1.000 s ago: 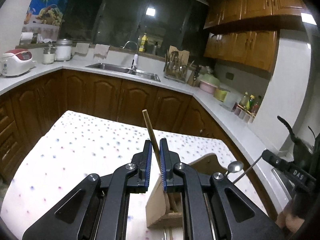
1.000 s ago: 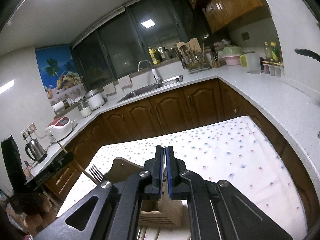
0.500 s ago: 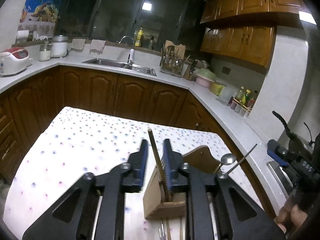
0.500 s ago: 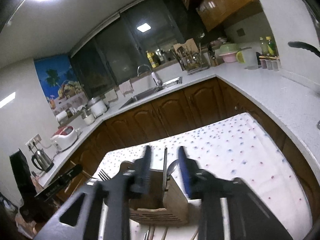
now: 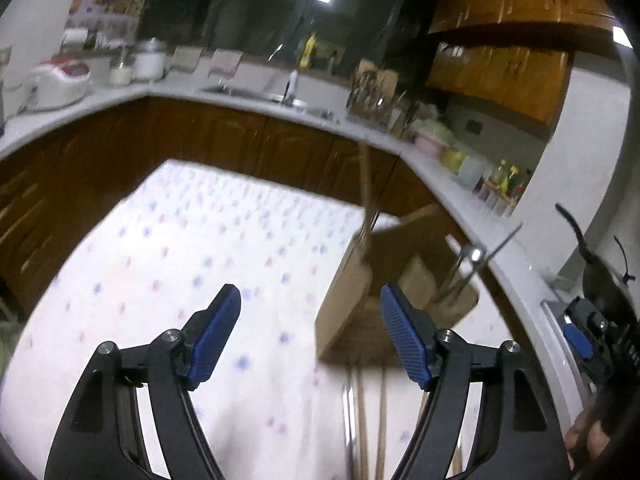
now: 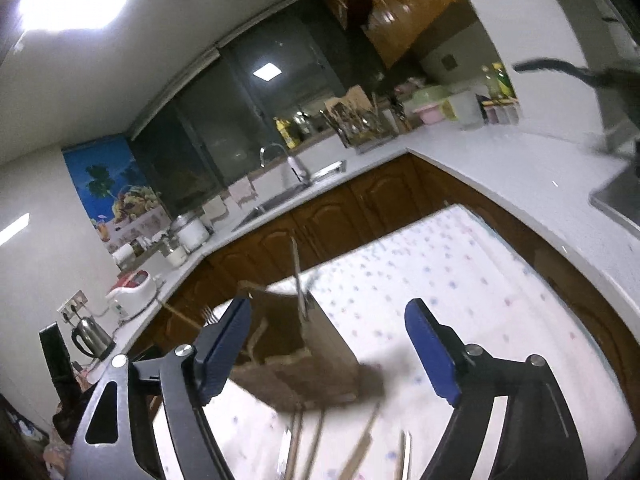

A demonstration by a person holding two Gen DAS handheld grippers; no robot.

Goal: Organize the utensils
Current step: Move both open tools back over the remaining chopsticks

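A wooden utensil holder (image 5: 352, 300) stands on the dotted tablecloth (image 5: 180, 260); it also shows in the right wrist view (image 6: 304, 364). A wooden-handled fork (image 5: 365, 184) stands in its left part, and a metal spoon (image 5: 474, 256) leans in its right part. In the right wrist view a metal utensil (image 6: 297, 276) and a fork (image 6: 208, 314) stick out of it. Loose chopsticks and utensils (image 5: 372, 420) lie in front of the holder, also in the right wrist view (image 6: 316, 440). My left gripper (image 5: 310, 336) is open and empty. My right gripper (image 6: 328, 348) is open and empty.
Wooden cabinets and a white counter (image 5: 240, 92) wrap around the table, with a sink (image 6: 288, 196), a rice cooker (image 5: 60, 80), a kettle (image 6: 90, 336) and a dish rack (image 5: 372, 92). The table edge runs near the right counter (image 5: 500, 264).
Both grippers have opened wide and let go of the utensils, which now stand in the holder. Both views have pulled back and tilted; the frames are motion-blurred.
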